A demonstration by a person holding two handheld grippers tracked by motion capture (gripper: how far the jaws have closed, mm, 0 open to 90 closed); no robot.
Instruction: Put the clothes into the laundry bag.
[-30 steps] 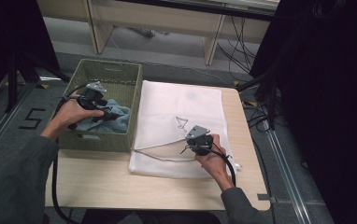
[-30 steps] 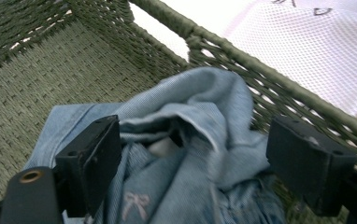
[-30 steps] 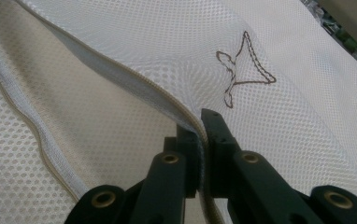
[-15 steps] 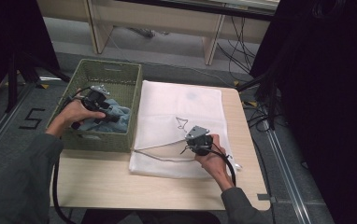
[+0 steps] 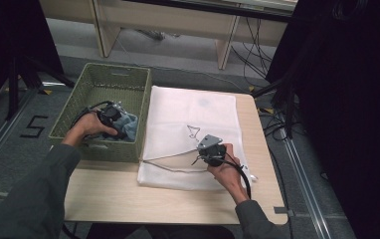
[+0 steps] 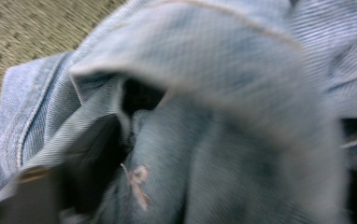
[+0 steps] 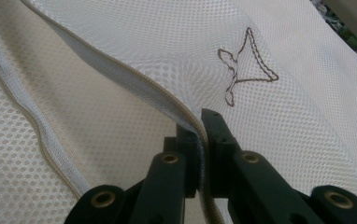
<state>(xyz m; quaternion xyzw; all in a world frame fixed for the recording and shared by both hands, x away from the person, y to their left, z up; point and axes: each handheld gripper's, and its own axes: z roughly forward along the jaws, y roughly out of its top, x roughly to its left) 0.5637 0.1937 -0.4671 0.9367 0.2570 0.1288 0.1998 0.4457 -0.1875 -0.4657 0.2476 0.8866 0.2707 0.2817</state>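
A blue denim garment (image 5: 129,124) lies bunched in the green woven basket (image 5: 113,69). My left gripper (image 5: 121,124) reaches down into the basket onto it. In the left gripper view its jaws stand wide around a fold of the denim (image 6: 204,60); they have just been closing, with the cloth between them. A white mesh bag (image 5: 198,107) with a brown hanger mark (image 5: 194,131) lies flat on the table. My right gripper (image 5: 200,157) is shut on the bag's upper zip edge (image 7: 176,109) and holds the mouth lifted apart from the lower layer.
The basket sits off the table's left side, touching the bag's left edge. The wooden table (image 5: 168,199) shows bare wood in front of the bag. Cables and a shelf frame stand behind on the floor. A black curtain hangs at the right.
My left hand has sunk deeper into the basket, down onto the denim. The right hand and the bag's lifted edge have stayed where they were.
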